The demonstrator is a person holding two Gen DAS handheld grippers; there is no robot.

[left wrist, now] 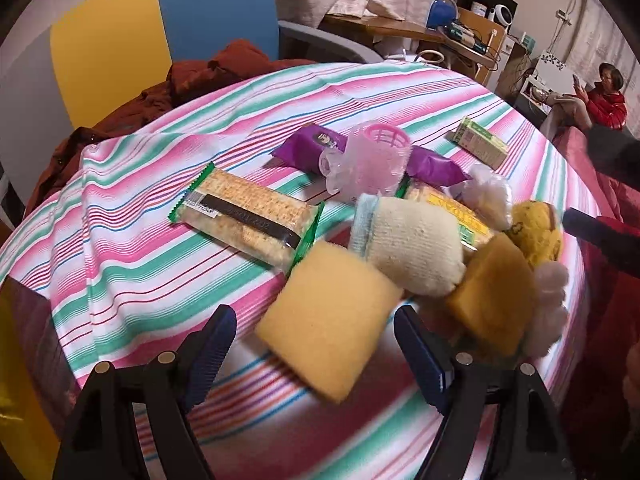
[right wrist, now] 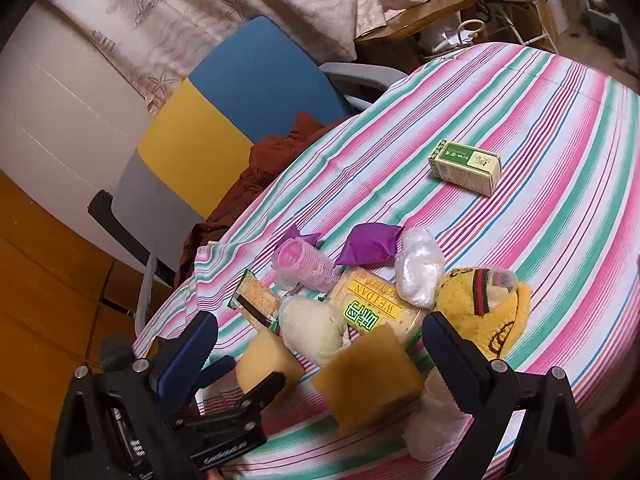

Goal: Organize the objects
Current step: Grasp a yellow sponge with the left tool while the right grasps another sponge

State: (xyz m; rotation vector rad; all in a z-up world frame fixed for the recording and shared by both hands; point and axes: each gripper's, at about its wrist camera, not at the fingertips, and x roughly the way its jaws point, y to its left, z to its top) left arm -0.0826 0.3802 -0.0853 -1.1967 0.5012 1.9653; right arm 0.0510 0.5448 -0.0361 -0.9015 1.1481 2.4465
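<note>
On the striped tablecloth (left wrist: pixel 132 240) lies a pile of objects. My left gripper (left wrist: pixel 312 332) is open, with a pale yellow sponge (left wrist: pixel 328 320) lying loose between its blue fingers. My right gripper (right wrist: pixel 320 344) is also open, and a darker orange sponge (right wrist: pixel 368 376) sits between its fingers, untouched. Behind the sponges are a cream knitted roll (left wrist: pixel 408 244), two cracker packs (left wrist: pixel 248 216) (right wrist: pixel 372 304), a pink roller in clear wrap (left wrist: pixel 372 156), a purple packet (left wrist: pixel 312 148), a yellow plush (right wrist: pixel 484 312) and a bag of cotton (right wrist: pixel 420 268). The left gripper's body (right wrist: pixel 224 420) shows beside the pale sponge.
A green and white box (right wrist: pixel 466 168) lies alone farther out on the cloth. A chair with a yellow and blue back (right wrist: pixel 224 112) carries a rust-coloured garment (left wrist: pixel 160 96) at the table's far edge. A seated person in red (left wrist: pixel 608 100) is in the background.
</note>
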